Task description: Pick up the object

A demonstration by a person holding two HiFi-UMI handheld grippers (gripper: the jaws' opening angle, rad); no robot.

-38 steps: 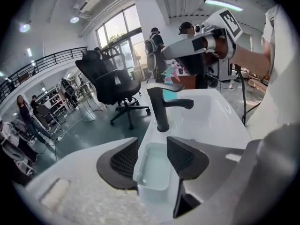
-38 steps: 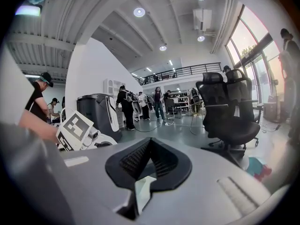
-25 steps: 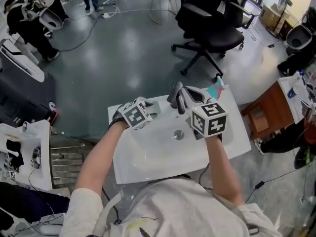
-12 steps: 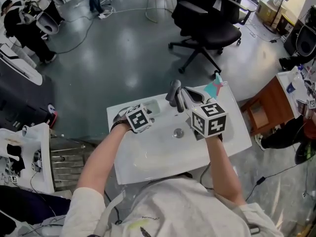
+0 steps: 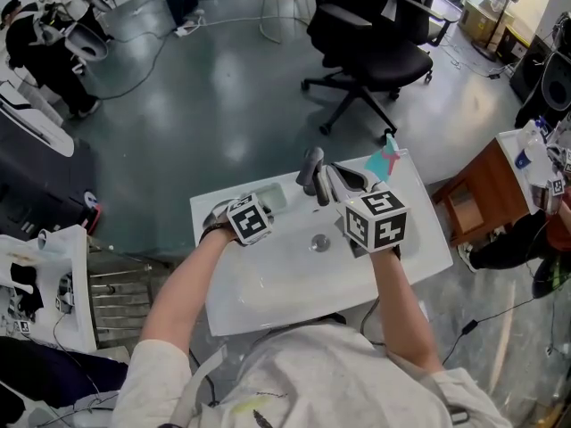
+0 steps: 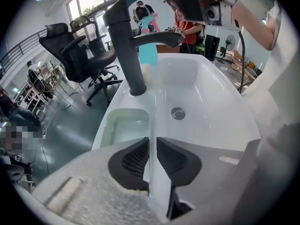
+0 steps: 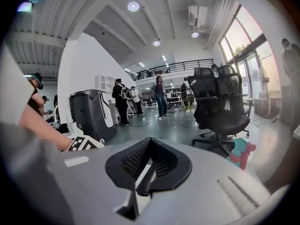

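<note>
A white sink [image 5: 393, 257] with a dark grey faucet [image 5: 312, 172] fills the middle of the head view. A pale green block [image 6: 124, 125] lies in the recess left of the basin. My left gripper [image 5: 266, 205] hovers over the ridge between recess and basin; its jaws [image 6: 153, 142] are closing to a thin slit, and only white sink shows through it. My right gripper [image 5: 346, 181] sits by the faucet, tilted upward, with its jaws [image 7: 149, 144] shut and nothing seen between them. A teal and pink bottle [image 5: 385, 161] stands at the sink's back right.
A drain [image 5: 318, 242] sits mid-basin. A black office chair [image 5: 375, 43] stands behind the sink on the grey floor. A brown cabinet [image 5: 486, 190] is at the right and a white rack [image 5: 53, 283] at the left. People stand far back [image 7: 159, 95].
My left gripper has slid a little toward me over the recess, and its jaws have narrowed. The right gripper has stayed by the faucet.
</note>
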